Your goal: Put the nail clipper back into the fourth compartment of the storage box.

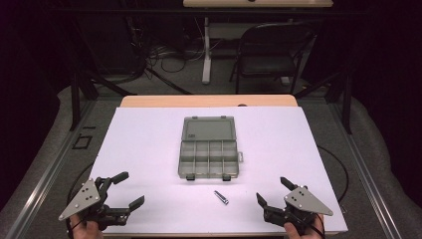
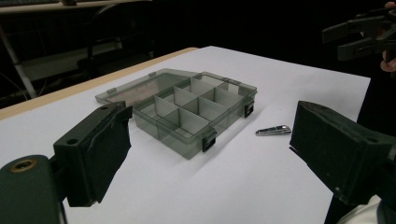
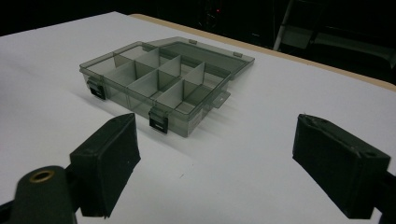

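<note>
Both sets of fingers spread wide and empty: left gripper (image 1: 118,191), right gripper (image 1: 271,191), low at the table's (image 1: 149,144) near edge. Between them, slightly ahead, lies a small metal clip (image 1: 221,197); beyond it the compartment box (image 1: 209,158), lid open, compartments apparently empty. Nothing grasped yet, so likely all work remains.

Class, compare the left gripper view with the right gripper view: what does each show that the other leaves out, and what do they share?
Left gripper view: a small metal clip lying on the white sheet beside the box, and the right gripper farther off, jaws apart.

Right gripper view: the hanging tab sticking out from the box's side.

Both: the open compartment box, lid folded back flat, black latches on its front wall, and the camera's own jaws standing wide apart.
</note>
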{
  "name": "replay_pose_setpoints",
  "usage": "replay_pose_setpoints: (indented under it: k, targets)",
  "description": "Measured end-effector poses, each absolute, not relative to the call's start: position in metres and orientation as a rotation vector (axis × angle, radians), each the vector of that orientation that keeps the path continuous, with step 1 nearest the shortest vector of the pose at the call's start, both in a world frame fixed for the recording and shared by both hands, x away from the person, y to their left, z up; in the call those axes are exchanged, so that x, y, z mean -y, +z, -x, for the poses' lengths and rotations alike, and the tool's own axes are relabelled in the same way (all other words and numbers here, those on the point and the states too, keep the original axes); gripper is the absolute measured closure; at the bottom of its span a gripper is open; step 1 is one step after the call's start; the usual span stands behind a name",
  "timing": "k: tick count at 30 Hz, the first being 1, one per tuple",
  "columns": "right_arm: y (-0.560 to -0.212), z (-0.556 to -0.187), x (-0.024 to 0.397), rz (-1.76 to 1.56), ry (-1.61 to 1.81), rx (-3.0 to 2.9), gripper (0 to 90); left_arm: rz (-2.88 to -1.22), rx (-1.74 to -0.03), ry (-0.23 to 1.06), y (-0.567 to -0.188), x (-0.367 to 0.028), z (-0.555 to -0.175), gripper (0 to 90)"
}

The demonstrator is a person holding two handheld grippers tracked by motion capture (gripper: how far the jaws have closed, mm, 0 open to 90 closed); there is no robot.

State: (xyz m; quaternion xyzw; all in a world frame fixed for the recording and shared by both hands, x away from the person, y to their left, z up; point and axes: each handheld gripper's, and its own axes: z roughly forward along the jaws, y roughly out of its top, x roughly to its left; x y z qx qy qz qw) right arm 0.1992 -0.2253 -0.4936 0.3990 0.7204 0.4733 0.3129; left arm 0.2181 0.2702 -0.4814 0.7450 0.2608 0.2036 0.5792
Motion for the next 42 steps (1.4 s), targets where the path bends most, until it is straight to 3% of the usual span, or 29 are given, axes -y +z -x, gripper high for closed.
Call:
replay_pose_setpoints:
  k: [20,42]
  targets:
    - [-0.484,-0.199,0.220,-1.045,1.262,-1.925,14.2,-1.738,-0.579,0.487,-0.474,-0.268,-0.214,11.8]
    - [-0.467,-0.225,0.203,-1.086,1.134,-2.145,12.3,-1.744,-0.592,0.461,-0.474,-0.269,-0.217,11.9]
